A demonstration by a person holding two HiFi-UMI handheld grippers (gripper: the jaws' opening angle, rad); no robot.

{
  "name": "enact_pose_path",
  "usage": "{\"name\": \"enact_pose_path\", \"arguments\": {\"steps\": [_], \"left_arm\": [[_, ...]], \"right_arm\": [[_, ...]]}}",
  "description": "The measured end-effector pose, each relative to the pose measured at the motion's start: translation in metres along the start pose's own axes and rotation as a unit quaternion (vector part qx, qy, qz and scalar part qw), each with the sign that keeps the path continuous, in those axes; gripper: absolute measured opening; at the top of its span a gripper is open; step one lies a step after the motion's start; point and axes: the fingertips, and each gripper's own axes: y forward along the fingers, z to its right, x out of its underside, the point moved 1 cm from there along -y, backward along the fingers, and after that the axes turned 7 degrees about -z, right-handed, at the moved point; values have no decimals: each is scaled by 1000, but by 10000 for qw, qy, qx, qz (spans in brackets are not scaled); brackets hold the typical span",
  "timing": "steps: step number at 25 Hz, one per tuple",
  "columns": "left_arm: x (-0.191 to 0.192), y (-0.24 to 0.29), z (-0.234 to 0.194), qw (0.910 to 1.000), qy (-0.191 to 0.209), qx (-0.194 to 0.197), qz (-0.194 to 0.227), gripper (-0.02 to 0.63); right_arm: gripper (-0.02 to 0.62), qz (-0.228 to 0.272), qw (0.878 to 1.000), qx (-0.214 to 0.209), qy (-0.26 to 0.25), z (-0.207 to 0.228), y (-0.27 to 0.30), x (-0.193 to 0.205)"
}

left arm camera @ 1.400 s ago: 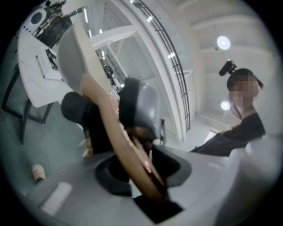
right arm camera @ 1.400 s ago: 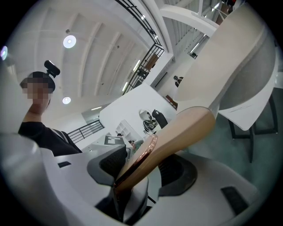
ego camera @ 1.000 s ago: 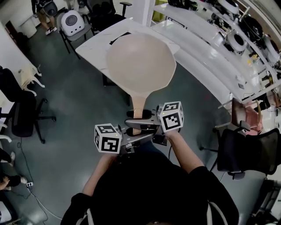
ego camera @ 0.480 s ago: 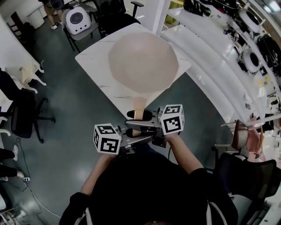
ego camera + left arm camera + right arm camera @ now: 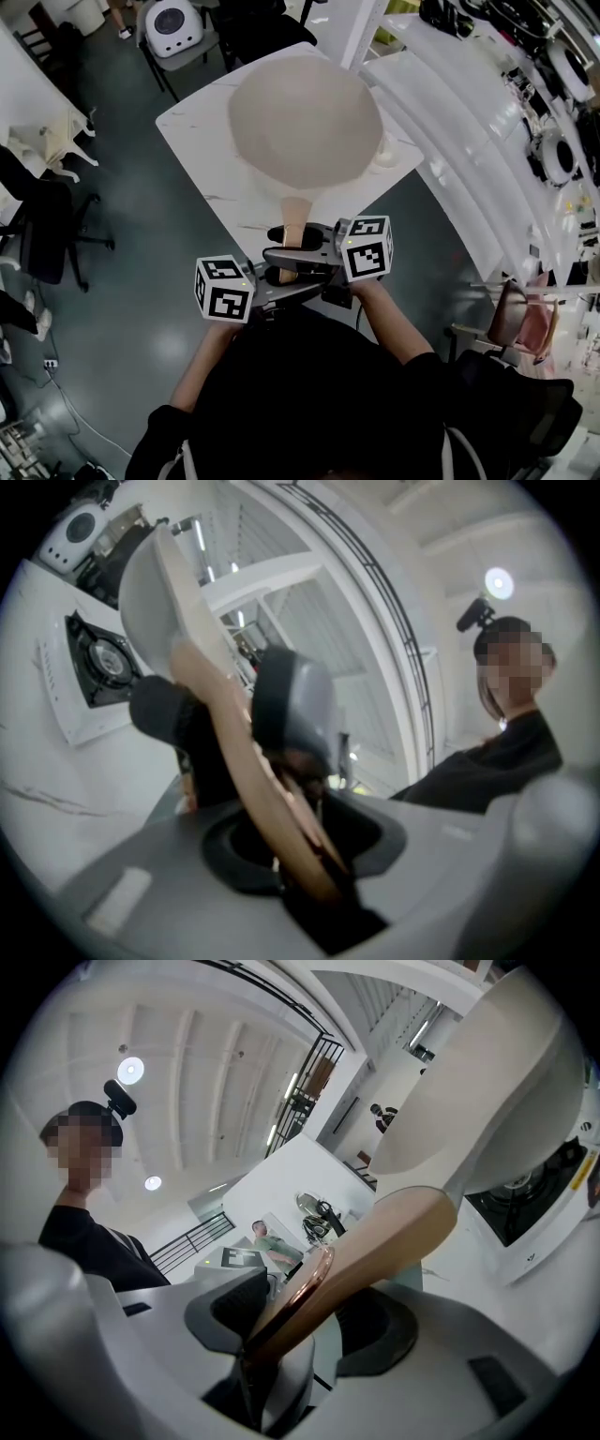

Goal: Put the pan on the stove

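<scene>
white marble table (image 5: 202, 141) below the pan (image 5: 305, 117). left gripper (image 5: 230, 714) and right gripper (image 5: 309, 1307) each clamp its tan handle (image 5: 295, 220), jaws partly apart. stove (image 5: 98, 658) beyond the pan.

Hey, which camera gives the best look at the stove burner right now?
The left gripper view: the stove burner shows nearly whole beside the pan. The right gripper view catches only part of it under the pan's rim. In the head view the pan covers it.

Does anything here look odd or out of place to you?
Nothing looks spilled or broken. The one oddity: left gripper and right gripper both clamp the handle of the beige pan, holding it above the white table.
</scene>
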Motion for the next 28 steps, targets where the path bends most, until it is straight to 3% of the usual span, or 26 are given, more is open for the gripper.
{"name": "enact_pose_path", "arguments": {"steps": [17,28], "left_arm": [[-55,-16,-53,9995,-304,-5,14,133],[-62,-34,-83,9975,-646,222,-153,135]], "right_arm": [[216,-5,9996,-76,280,58,13,-51],[216,119,9976,102,678,94,31,-57]]}}
